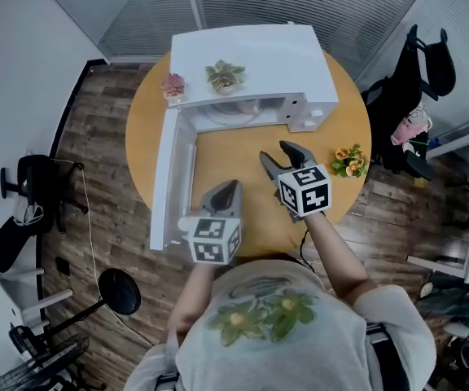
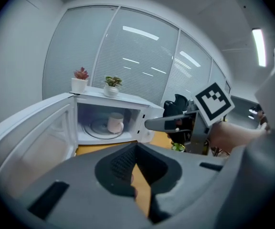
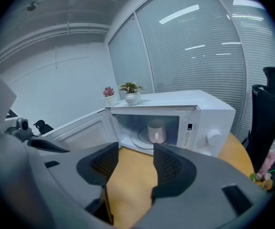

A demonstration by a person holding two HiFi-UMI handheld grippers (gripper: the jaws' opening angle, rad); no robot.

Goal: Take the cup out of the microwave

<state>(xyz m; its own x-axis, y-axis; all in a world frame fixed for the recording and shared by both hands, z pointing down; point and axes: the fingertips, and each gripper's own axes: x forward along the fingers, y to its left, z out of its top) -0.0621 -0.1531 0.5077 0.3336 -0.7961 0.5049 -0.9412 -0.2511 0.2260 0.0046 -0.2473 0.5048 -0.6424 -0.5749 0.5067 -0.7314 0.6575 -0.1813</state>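
A pale pink cup [image 2: 115,123] [image 3: 156,131] stands upright on the glass turntable inside the white microwave [image 1: 251,55]. The microwave door [image 1: 165,177] is swung wide open to the left. My left gripper [image 1: 226,189] [image 2: 136,149] hovers over the table beside the door's free end, its jaws together and nothing in them. My right gripper [image 1: 275,151] [image 3: 135,149] is open and empty. It hangs over the table a short way in front of the oven opening, pointing at the cup. In the head view the cup is hidden under the oven's top.
A pink potted plant [image 1: 173,84] and a green one [image 1: 225,76] stand on the microwave's top. A small orange flower pot [image 1: 350,161] sits at the right edge of the round wooden table [image 1: 234,149]. A black office chair [image 1: 418,88] stands beyond the table on the right.
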